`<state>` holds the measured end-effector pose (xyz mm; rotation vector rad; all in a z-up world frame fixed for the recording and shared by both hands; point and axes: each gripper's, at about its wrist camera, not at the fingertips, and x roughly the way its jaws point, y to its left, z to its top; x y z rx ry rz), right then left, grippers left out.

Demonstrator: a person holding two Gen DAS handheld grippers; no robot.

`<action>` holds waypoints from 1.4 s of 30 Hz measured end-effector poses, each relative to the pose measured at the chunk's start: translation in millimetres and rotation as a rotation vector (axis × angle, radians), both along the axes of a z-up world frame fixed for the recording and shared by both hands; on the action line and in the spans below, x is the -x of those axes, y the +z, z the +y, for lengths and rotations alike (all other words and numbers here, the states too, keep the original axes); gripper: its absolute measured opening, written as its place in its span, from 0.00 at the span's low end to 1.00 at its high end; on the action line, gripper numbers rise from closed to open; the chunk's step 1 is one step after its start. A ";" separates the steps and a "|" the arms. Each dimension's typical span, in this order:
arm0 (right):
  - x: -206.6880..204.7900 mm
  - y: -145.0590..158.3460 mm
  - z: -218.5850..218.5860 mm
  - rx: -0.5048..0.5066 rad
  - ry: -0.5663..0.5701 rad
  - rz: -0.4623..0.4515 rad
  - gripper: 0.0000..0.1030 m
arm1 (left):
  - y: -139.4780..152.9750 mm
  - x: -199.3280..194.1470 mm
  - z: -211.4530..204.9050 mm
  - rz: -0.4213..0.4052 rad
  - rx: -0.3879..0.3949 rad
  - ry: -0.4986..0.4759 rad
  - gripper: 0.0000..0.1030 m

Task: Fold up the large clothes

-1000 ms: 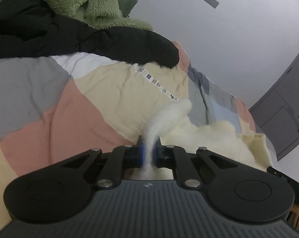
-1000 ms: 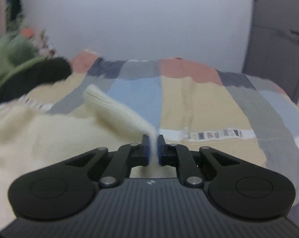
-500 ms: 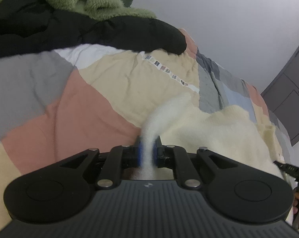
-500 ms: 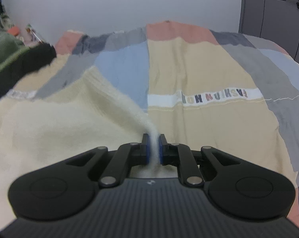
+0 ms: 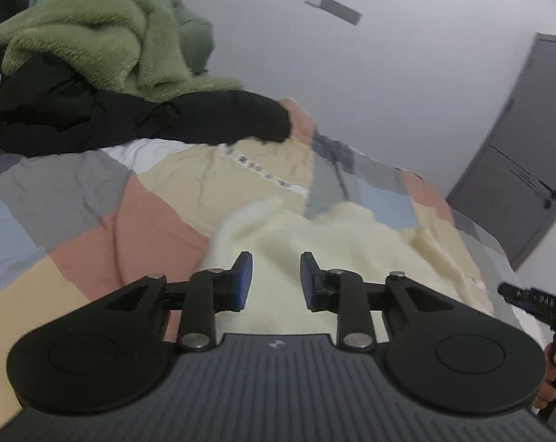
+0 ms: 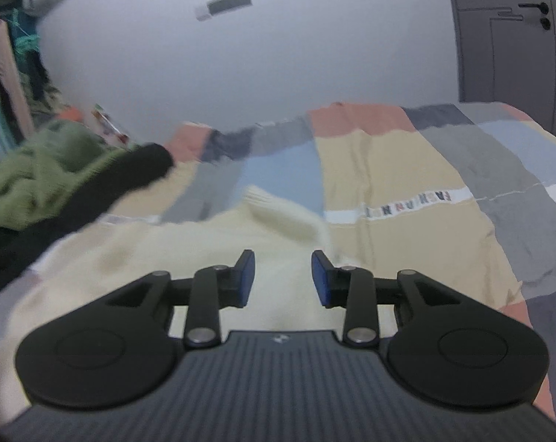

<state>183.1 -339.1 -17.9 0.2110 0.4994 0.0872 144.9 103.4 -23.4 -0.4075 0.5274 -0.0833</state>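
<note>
Right wrist view, patchwork quilt (image 6: 407, 169), white lettered strip (image 6: 407, 208), text illegible

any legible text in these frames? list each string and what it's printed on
White band with coloured block letters on the patchwork bedspread: appears mirrored or upside down, too blurred to quote; the last letters may be "FASH".
The same sort of band in the left wrist view: too small and blurred to read.
Small emblem on the right gripper body: a logo, no letters.
Marks on the black device at the left view's right edge: unreadable.
</note>
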 end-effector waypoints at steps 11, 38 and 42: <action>69.1 -15.1 26.1 -0.382 0.180 0.170 0.43 | -3.4 59.7 -59.7 0.033 0.085 -0.144 0.38; 55.3 -96.0 28.7 -1.078 0.106 0.445 0.87 | -55.8 44.4 -86.4 0.253 0.404 -0.286 0.85; 61.3 -91.3 18.0 -1.100 0.127 0.410 0.87 | -86.3 36.8 -70.7 0.349 0.644 -0.245 0.85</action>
